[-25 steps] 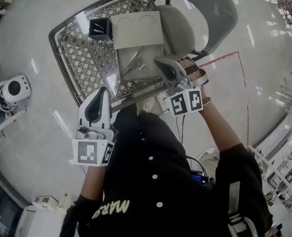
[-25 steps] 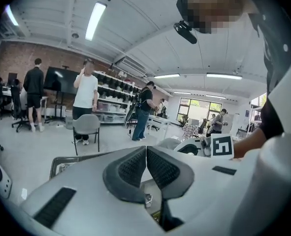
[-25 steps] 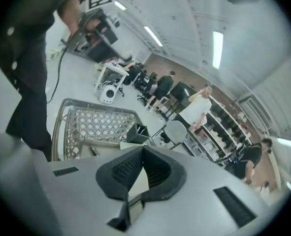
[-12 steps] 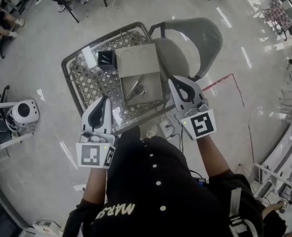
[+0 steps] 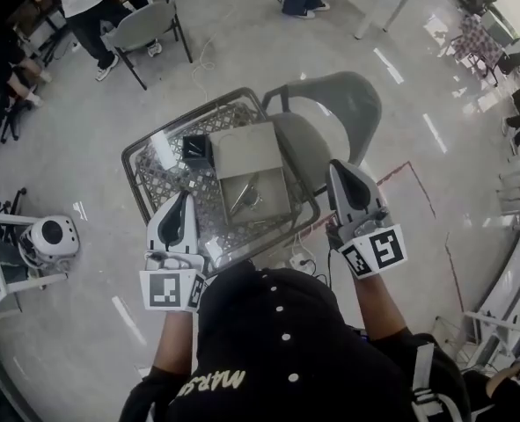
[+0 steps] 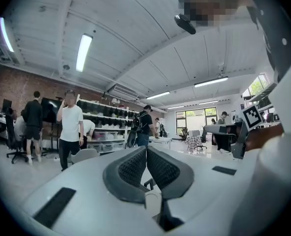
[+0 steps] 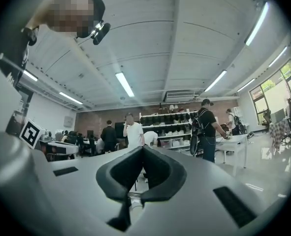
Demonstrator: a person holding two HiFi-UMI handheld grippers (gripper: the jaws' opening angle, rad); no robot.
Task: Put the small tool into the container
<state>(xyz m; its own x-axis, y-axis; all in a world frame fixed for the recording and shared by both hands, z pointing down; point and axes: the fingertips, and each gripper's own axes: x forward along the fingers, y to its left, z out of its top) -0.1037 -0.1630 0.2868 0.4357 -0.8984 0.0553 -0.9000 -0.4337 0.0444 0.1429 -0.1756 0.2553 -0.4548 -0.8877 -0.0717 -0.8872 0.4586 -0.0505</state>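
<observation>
Left claw and right claw are hanging closed and empty off the counter; small tool, possibly pliers, is lying on the grey tray beside the black container, so opening one claw before descending squarely seems advisable.

Shows the small tool as a thin, silvery metal piece with long slender arms, lying flat and slanted in the lower, sunken half of a beige tray on the lattice tabletop. Too small to give finer detail. Places the container, a black, square, open-topped box, upright just beside the tray's upper left corner, apart from the tool. Reveals something thin and pale inside it, but not clearly enough to tell what.
</observation>
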